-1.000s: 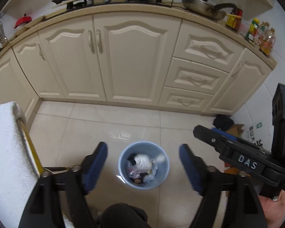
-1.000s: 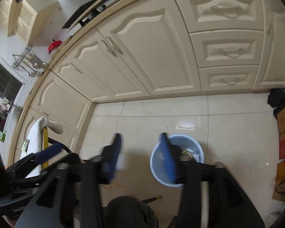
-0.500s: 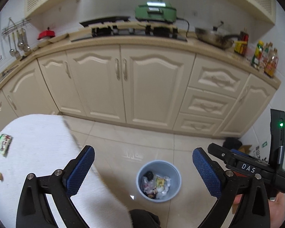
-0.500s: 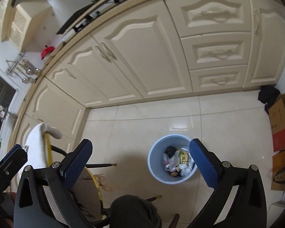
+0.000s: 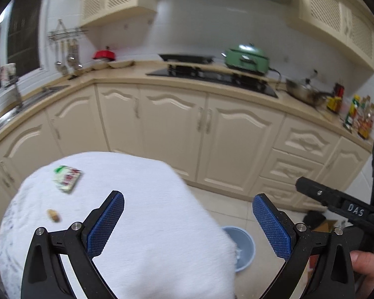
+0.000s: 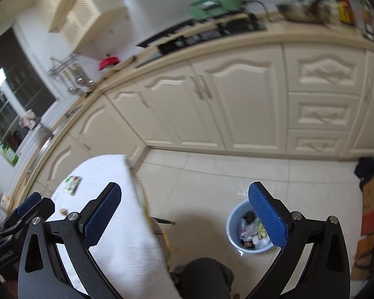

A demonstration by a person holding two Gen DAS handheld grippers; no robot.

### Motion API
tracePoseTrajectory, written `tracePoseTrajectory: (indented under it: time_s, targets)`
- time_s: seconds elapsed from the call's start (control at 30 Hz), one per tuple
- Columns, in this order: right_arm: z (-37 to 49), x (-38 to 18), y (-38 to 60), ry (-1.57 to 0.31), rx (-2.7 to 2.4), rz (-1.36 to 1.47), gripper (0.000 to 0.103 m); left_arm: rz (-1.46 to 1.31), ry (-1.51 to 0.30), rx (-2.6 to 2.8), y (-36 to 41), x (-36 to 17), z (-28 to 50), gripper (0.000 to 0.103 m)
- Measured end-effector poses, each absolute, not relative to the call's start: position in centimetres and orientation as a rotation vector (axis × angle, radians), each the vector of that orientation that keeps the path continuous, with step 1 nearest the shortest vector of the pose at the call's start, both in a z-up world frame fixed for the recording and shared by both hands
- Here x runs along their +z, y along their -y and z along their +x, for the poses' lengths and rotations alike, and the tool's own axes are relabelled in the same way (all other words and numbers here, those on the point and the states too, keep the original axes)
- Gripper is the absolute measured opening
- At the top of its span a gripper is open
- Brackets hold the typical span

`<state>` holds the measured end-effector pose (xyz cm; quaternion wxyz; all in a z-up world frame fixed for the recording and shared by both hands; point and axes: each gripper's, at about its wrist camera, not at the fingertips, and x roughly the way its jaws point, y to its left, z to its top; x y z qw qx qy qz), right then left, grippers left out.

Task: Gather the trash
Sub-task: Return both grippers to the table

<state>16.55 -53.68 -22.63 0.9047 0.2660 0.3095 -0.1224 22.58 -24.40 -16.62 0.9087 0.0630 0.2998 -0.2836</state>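
Your left hand-held gripper [image 5: 188, 220] hangs over the near part of the white-covered desk [image 5: 149, 199], its blue pads spread wide with nothing between them; your right hand-held gripper [image 6: 184, 214] is likewise fully spread and empty, one pad over the desk's right edge and the other over the floor. On the desk, a small brown scrap [image 5: 53, 215] lies near the left edge, and a green-and-white wrapper [image 5: 67, 178] lies beyond it, toward the far left edge. Below the desk's right edge the blue trash bin [image 6: 233, 226] stands on the tiled floor [image 6: 212, 174], holding crumpled wrappers and other litter. Beyond it runs a row of cream cabinets [image 5: 212, 137], topped by a stove and a green pot [image 5: 246, 58].
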Motion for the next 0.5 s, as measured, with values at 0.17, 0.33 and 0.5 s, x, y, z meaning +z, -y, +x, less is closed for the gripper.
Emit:
tracePoseTrajectory:
  time_s: [0.17, 0.33, 0.5]
  targets:
    - [17.9, -20.1, 49.0, -0.615, -0.175, 0.488, 0.103, 0.083, -0.573, -0.517, 17.5, -15.1, 20.4, 0.102]
    - [19.6, -18.0, 43.5, -0.600, -0.079, 0.404, 0.103, 0.032, -0.543, -0.444, 11.7, -14.3, 18.6, 0.102]
    - [20.8, -16.3, 38.5, -0.575, -0.001, 0.336, 0.103, -0.011, -0.518, -0.357, 6.2, -14.0, 17.1, 0.102]
